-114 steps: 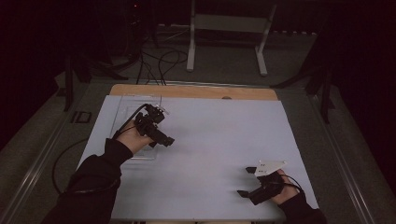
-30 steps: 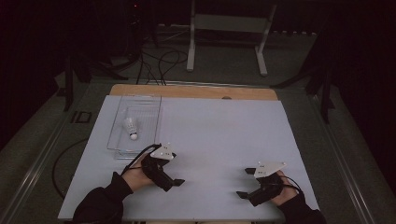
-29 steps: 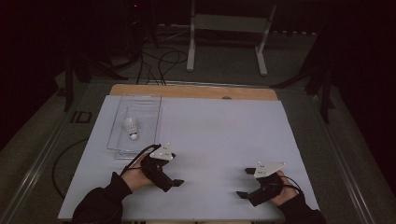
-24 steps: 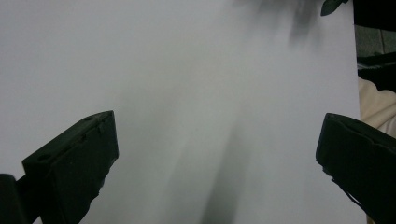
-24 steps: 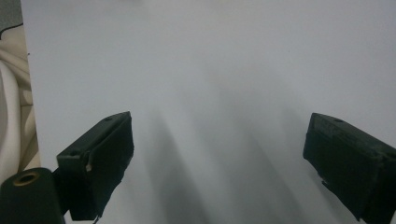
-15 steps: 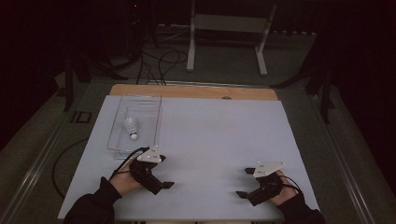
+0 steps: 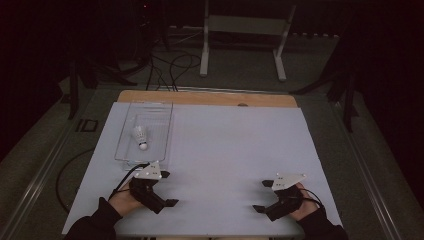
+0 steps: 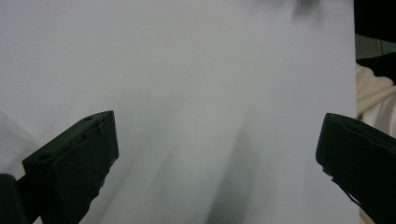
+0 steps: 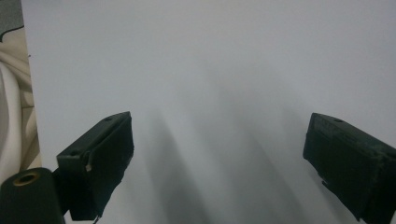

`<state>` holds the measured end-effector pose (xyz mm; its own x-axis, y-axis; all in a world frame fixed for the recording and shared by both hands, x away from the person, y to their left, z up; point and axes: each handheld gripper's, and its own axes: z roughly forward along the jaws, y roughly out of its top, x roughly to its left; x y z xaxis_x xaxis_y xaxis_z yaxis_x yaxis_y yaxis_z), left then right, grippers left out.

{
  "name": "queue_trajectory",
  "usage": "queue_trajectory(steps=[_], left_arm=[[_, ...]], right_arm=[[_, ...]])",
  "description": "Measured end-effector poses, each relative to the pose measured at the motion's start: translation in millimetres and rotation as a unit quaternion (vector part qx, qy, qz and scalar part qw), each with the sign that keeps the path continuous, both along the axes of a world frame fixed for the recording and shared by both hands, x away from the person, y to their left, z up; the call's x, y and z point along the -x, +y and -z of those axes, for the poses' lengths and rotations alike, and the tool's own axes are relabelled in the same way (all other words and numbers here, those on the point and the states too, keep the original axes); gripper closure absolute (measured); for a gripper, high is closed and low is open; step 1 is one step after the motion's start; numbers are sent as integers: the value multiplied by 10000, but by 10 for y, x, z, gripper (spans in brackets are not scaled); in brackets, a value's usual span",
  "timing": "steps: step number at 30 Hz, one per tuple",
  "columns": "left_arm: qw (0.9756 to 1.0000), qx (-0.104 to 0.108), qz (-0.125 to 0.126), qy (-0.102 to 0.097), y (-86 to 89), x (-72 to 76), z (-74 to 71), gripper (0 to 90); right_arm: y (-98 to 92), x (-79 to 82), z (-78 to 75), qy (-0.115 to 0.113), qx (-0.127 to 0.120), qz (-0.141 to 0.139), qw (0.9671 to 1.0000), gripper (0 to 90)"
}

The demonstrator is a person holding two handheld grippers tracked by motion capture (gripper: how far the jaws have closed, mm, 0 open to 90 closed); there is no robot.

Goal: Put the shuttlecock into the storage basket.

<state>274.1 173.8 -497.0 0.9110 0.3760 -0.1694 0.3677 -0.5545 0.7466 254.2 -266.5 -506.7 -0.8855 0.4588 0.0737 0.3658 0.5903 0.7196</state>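
**Both grippers low at the desk's near edge**

We see the left gripper (image 7: 165, 189) near the desk's (image 7: 235, 150) near-left corner, just below the clear tray (image 7: 167, 131), and the right gripper (image 7: 264, 196) near the near-right corner. Both sets of jaws are spread wide with nothing between them (only bare white surface in each gripper view). The shuttlecock (image 7: 141, 137) lies in the tray by the left edge. The middle and far-right stretches lie open. Since the earliest frame, the left gripper has come back from the tray toward the near edge; the right has stayed put.
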Motion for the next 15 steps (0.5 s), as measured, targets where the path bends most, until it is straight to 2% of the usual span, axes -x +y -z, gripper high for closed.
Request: queue_trajectory(steps=[5,8,15], left_arm=[[10000,-5,-65,40,62,20,66,0],[9998,134,-156,28,121,37,87,0],[9997,132,-214,27,187,55,128,0]], right_arm=[[-2,3,8,21,-48,19,10000,86],[-3,8,19,35,-71,47,10000,86],[-12,8,37,58,-69,61,9999,86]])
